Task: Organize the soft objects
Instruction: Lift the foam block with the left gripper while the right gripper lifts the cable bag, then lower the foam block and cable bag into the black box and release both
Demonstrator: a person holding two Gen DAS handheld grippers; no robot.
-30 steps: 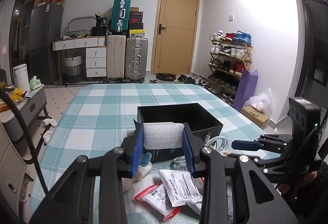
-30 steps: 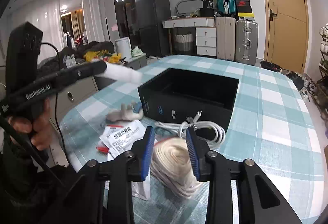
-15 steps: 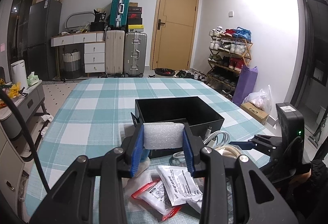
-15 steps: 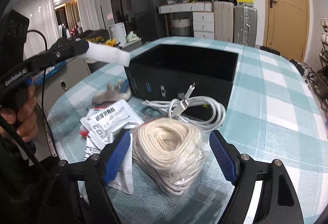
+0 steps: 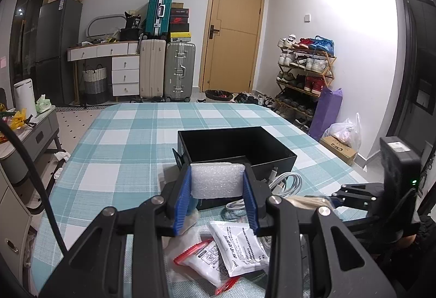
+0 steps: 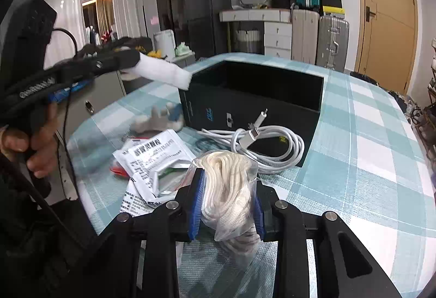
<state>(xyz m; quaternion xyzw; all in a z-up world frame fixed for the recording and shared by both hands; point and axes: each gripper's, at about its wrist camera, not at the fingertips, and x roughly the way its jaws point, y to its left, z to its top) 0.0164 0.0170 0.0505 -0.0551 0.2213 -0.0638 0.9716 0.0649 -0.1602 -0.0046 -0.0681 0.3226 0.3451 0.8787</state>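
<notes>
My left gripper [image 5: 217, 183] is shut on a white foam block [image 5: 216, 180] and holds it above the table, just in front of the open black box [image 5: 234, 142]. It also shows in the right wrist view [image 6: 163, 72], near the box's left corner. My right gripper [image 6: 227, 189] is shut on a clear bag of cream rope [image 6: 226, 183], lifted a little off the table. The black box [image 6: 253, 96] looks empty inside.
A coiled white cable [image 6: 261, 140] lies against the box front. White packets [image 5: 237, 246] and a red-edged pouch [image 5: 201, 262] lie on the checked tablecloth [image 5: 122, 151]. A small plush toy [image 6: 158, 121] lies left of the box.
My right gripper opened wide around the rope bag, then closed on it and raised it. My left gripper kept hold of the foam block near the box.
</notes>
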